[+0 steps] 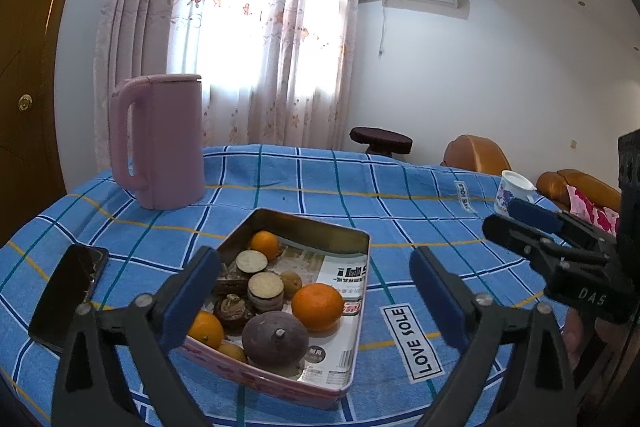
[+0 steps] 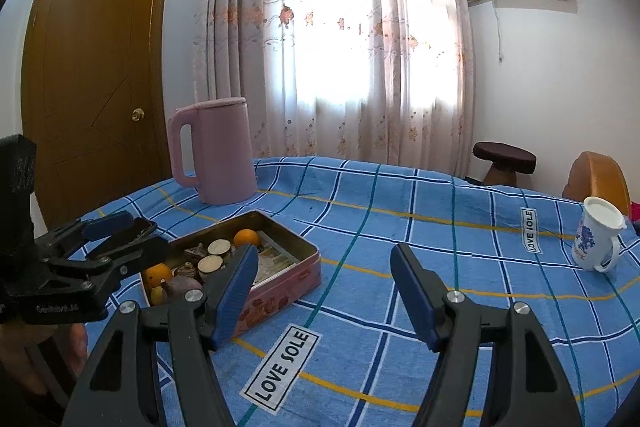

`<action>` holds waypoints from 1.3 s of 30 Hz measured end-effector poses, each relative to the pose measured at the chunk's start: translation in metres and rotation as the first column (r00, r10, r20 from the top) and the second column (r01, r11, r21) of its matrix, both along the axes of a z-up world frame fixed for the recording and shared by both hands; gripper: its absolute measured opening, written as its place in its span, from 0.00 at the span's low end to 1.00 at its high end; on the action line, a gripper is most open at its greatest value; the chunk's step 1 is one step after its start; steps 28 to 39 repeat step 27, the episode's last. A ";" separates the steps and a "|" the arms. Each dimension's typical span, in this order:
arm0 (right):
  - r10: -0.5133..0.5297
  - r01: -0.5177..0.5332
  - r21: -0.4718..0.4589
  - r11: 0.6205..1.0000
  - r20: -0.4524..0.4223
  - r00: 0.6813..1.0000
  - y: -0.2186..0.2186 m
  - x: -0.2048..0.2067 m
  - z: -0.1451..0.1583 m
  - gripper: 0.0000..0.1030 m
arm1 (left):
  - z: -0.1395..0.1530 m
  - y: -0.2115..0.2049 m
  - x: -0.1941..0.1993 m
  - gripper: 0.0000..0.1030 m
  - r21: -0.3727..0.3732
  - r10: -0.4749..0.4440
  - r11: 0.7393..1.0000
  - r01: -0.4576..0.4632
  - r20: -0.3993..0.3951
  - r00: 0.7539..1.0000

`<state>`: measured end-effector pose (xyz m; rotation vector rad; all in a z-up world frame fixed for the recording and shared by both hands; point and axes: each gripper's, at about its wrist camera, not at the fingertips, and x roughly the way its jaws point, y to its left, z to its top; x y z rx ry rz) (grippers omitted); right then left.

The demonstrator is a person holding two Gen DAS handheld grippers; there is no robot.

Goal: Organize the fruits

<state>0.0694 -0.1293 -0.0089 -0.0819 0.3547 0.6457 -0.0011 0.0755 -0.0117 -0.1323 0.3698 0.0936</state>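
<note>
Lower centre of left wrist view: shallow rectangular metal tin [image 1: 362, 239] on blue-checked worktop [image 1: 400, 195], holding round orange mandarin [image 1: 317, 306]. Likely light, soft-skinned; grip gently across middle. Left gripper [image 1: 314, 301] spread, empty; right gripper [image 2: 324, 293] likewise.

Black hand-held grippers wearing blue finger pads

Left gripper [image 1: 316, 291] and right gripper [image 2: 324, 291] are showing matte black triangular linkages, silver pivot screws and ribbed blue pads [image 2: 236, 291]; white lettering is marking each body, and bare skin is peeking beneath

Bright window [image 1: 256, 7] glare, fisheye-warped dark edges
</note>
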 end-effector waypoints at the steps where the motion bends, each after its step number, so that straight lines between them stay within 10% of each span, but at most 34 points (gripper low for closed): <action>1: -0.004 0.004 0.003 1.000 0.002 1.000 -0.002 0.000 0.001 0.68 | 0.001 -0.002 0.000 0.99 0.006 0.000 1.000 0.000 0.003 1.000; 39: -0.061 0.061 0.026 0.998 0.005 0.998 -0.030 0.005 -0.002 0.74 | 0.004 -0.018 0.001 1.00 0.016 -0.036 0.999 0.036 -0.007 0.999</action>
